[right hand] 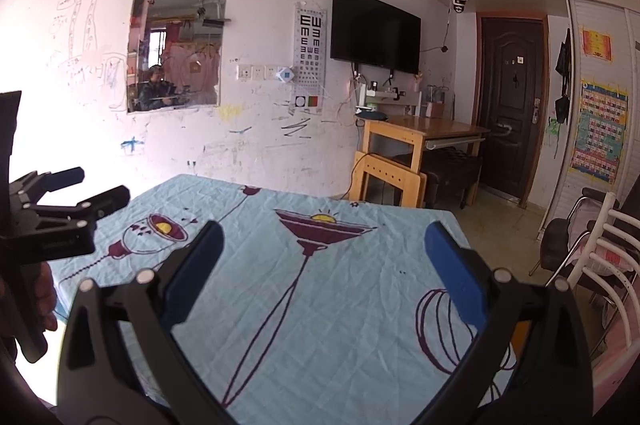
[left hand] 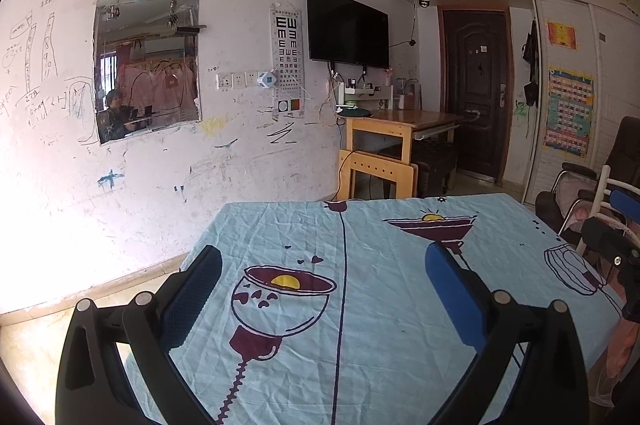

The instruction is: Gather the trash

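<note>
On the blue tablecloth [left hand: 360, 305] you have no trash to see.

No wrapper, scrap or bin shows in either view, so you cannot tell where the trash is, or whether the job is done or not yet begun. Your left gripper [left hand: 324, 289] hangs over the cloth with its fingers spread wide and nothing between them. Your right gripper [right hand: 324, 265] is just the same: wide open, holding nothing. Past the table stand a wooden desk [right hand: 424, 129], a dark door [right hand: 508, 97] and a chair [right hand: 592, 249].
</note>
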`<move>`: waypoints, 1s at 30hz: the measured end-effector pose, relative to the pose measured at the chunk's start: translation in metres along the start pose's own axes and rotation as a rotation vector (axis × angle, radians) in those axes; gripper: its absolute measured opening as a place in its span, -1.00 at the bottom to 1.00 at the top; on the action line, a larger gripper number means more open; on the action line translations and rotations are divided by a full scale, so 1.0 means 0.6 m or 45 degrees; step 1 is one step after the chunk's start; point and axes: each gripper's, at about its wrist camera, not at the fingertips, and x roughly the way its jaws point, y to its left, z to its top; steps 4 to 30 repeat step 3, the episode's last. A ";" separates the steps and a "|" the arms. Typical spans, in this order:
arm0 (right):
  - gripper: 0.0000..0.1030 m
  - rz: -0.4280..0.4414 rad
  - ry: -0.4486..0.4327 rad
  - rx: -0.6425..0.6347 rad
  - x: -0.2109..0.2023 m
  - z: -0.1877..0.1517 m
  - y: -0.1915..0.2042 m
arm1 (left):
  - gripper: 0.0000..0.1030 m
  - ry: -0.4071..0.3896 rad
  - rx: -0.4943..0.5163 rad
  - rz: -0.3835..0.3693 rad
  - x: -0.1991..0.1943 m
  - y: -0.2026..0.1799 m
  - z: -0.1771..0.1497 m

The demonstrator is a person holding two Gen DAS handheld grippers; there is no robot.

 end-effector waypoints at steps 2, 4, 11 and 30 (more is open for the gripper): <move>0.88 -0.002 0.000 -0.003 0.001 0.000 0.001 | 0.88 0.003 -0.007 0.001 0.002 0.002 0.001; 0.88 -0.004 -0.001 -0.003 0.001 0.001 0.001 | 0.88 0.005 -0.009 0.000 0.002 0.003 0.001; 0.88 -0.004 -0.001 -0.003 0.001 0.001 0.001 | 0.88 0.005 -0.009 0.000 0.002 0.003 0.001; 0.88 -0.004 -0.001 -0.003 0.001 0.001 0.001 | 0.88 0.005 -0.009 0.000 0.002 0.003 0.001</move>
